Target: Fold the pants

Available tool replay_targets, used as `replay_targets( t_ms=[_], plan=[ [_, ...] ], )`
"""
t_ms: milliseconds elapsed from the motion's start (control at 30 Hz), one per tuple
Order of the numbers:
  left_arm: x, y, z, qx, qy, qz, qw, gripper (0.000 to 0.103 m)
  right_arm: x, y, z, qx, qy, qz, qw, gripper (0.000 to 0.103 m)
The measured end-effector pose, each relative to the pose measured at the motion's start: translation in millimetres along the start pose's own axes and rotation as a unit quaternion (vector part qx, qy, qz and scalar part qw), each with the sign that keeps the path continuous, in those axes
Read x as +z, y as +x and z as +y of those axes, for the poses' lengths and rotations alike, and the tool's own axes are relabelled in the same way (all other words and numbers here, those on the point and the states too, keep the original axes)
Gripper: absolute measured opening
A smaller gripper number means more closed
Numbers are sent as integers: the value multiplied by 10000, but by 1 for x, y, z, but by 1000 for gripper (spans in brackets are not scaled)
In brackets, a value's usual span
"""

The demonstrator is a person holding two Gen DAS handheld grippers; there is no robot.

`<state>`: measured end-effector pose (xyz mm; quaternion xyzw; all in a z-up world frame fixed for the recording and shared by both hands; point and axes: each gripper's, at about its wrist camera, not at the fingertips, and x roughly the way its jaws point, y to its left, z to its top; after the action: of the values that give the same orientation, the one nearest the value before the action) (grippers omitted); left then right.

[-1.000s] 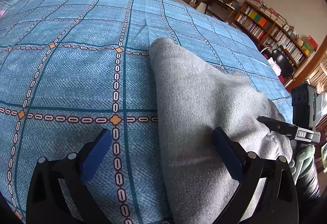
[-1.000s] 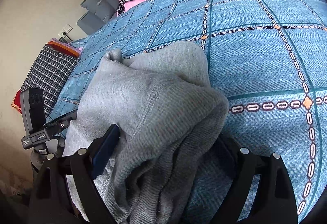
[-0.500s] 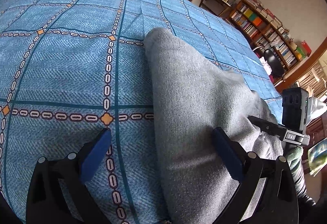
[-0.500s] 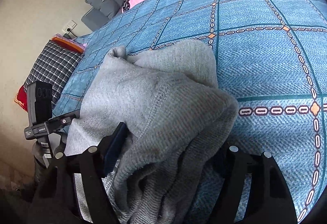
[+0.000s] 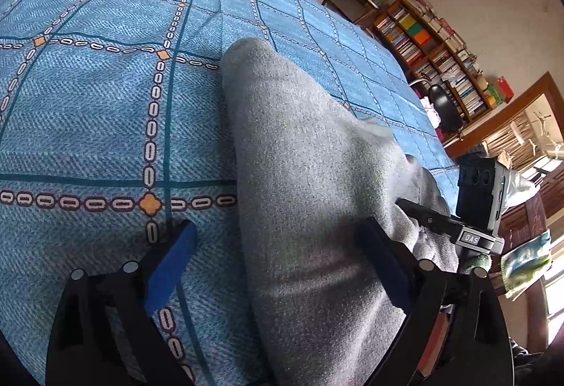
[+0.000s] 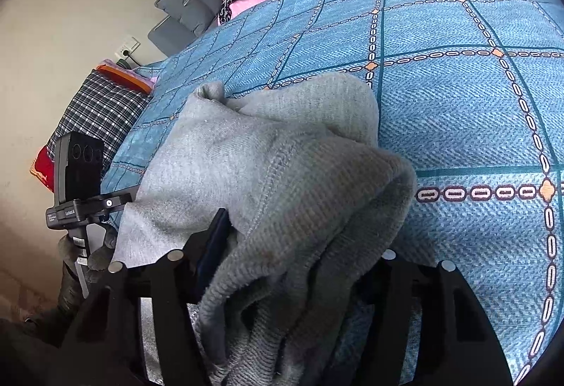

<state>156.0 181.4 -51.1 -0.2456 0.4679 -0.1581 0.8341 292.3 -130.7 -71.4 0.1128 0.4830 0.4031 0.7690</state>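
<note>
1. Two grippers work grey pants [image 5: 310,181] lying on a blue bed [image 5: 88,111].
2. Left gripper [image 5: 278,266]: its jaws have just been closing a little yet stand wide and released; the pants' edge lies between them, nearer the right pad, with bare bed by the left pad.
3. Right gripper [image 6: 299,262]: its jaws have just been closing around a bunched fold of pants, which fills the gap between them; firm clenching cannot be told.
</note>
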Motion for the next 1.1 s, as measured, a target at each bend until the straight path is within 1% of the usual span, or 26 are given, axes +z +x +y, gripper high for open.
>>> replay_targets(
  t_ms=[67, 133, 167, 233, 267, 333, 400, 500, 533, 567, 600, 667, 700, 767, 867, 933, 1100],
  plan=[
    [1, 1, 1, -241, -93, 82, 9996, 78, -1, -3, 2, 45, 7, -62, 10000, 51],
    [0, 2, -3, -607, -70, 208, 9979, 77, -2, -6, 3, 97, 21, -120, 9999, 50],
    [-1, 3, -5, -666, 1, 262, 9974, 77, -2, -7, 3, 119, 41, -139, 9998, 50],
    [-3, 3, -14, -368, 260, 225, 9987, 77, -2, -7, 1, 137, 69, -136, 9998, 50],
    [-3, 3, -16, -317, 335, 206, 9987, 78, -2, -6, 0, 152, 89, -126, 9998, 50],
    [-2, 4, -11, -315, 247, 234, 9989, 79, -2, -5, -3, 217, 138, -110, 9996, 51],
    [0, 6, -8, -378, 146, 253, 9989, 80, -2, -4, -5, 259, 179, -88, 9995, 55],
    [-2, 9, -9, -477, 124, 288, 9984, 78, -2, -2, -6, 294, 194, -71, 9994, 58],
    [-3, 10, -11, -479, 146, 273, 9984, 75, -2, -2, -6, 293, 188, -70, 9994, 58],
    [-3, 10, -15, -471, 201, 251, 9984, 69, -2, -2, -6, 295, 192, -73, 9994, 58],
    [-4, 8, -18, -450, 263, 218, 9984, 67, -2, -3, -6, 300, 187, -82, 9993, 58],
    [-5, 3, -24, -413, 371, 143, 9984, 55, -3, -5, -4, 298, 156, -143, 9993, 52],
    [-6, 0, -26, -391, 418, 106, 9983, 52, -3, -6, -3, 318, 141, -177, 9992, 50],
    [-6, -5, -29, -364, 488, 33, 9981, 42, -3, -11, -2, 362, 145, -272, 9989, 44],
    [-5, -12, -31, -363, 499, -63, 9981, 34, -4, -20, 1, 456, 184, -440, 9978, 41],
    [-2, -16, -36, -334, 532, -139, 9979, 32, -4, -28, 4, 459, 174, -552, 9973, 40],
    [10, -17, -59, -276, 705, -274, 9968, 31, -4, -54, 9, 276, 2, -918, 9954, 40]
  ],
)
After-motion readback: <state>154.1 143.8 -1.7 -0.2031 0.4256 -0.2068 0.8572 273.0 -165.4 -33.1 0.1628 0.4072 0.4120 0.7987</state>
